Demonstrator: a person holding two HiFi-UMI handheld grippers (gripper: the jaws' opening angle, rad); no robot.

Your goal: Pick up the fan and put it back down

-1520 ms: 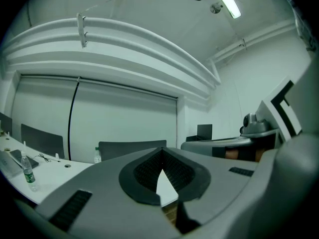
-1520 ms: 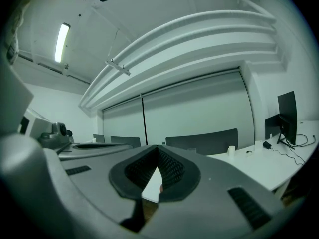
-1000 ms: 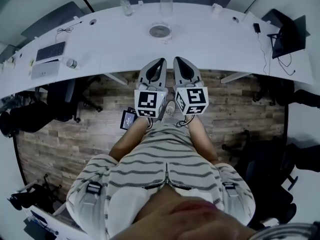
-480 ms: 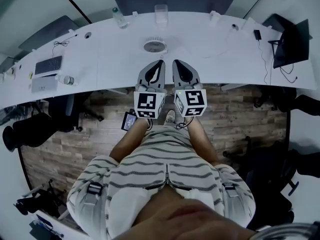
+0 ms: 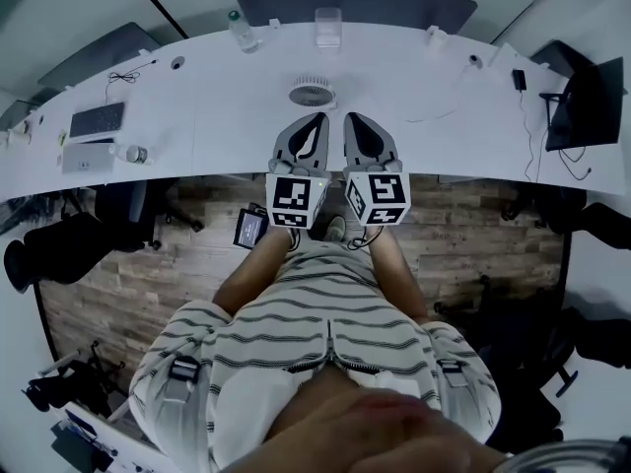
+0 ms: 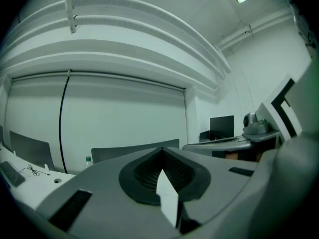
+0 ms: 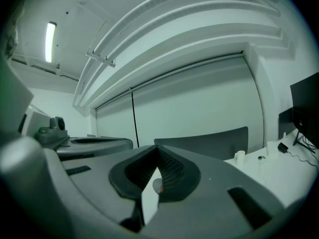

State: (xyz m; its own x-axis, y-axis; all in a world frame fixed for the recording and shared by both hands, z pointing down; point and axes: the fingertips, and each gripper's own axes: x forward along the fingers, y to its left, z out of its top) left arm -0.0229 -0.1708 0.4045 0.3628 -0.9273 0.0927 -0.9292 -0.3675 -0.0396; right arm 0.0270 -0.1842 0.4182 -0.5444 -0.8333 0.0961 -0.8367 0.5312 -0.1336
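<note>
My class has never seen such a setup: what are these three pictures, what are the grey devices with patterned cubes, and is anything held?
No robot: a person carries two hand-held two-jaw grippers. The head view looks down from the person's head; the other two cameras ride on the grippers. The left gripper and right gripper sit side by side, jaws closed, empty. On the white table ahead sits a small round fan, untouched, with a bottle farther back.
</note>
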